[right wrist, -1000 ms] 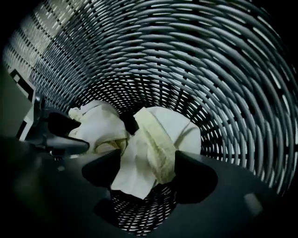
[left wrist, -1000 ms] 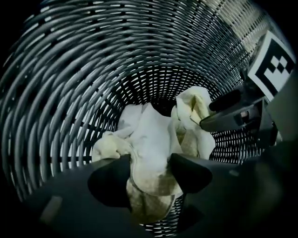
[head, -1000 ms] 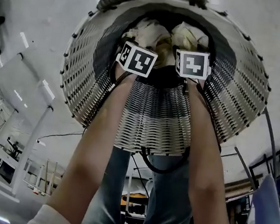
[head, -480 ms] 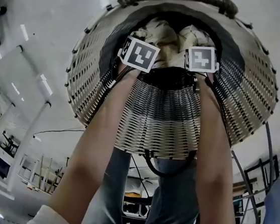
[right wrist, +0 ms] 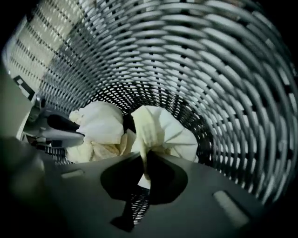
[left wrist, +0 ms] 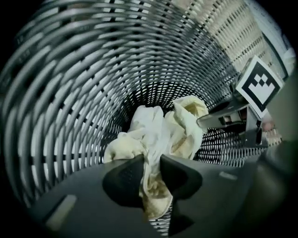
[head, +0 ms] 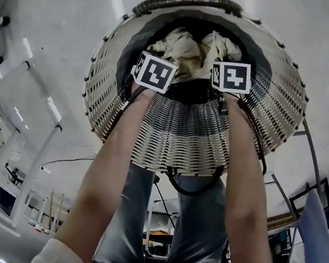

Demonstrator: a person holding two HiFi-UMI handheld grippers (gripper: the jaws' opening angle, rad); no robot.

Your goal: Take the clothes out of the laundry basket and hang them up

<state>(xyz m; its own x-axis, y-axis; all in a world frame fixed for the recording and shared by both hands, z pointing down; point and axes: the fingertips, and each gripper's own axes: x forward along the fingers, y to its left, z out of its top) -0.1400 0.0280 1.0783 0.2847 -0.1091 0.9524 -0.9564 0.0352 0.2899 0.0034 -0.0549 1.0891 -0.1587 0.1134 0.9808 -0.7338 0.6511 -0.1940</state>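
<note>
A round woven laundry basket (head: 182,136) stands on the floor in front of me, and both forearms reach down into it. A crumpled cream garment (head: 189,50) lies at its bottom. In the head view only the marker cubes of the grippers show, the left cube (head: 154,72) and the right cube (head: 231,76). My left gripper (left wrist: 151,179) is shut on a fold of the cream garment (left wrist: 153,135). My right gripper (right wrist: 144,174) is shut on another cream bunch (right wrist: 160,132). In each gripper view the other gripper appears beside the cloth.
The basket's slatted wall (left wrist: 70,93) closes tightly round both grippers on every side. A dark thick rim (head: 186,2) tops the far edge. Outside it are the person's jeans (head: 193,238), a metal rack (head: 287,223) and a blue panel (head: 313,253) at the lower right.
The cream cloth now bunches up closer between the two marker cubes. The cubes themselves have barely shifted inside the basket.
</note>
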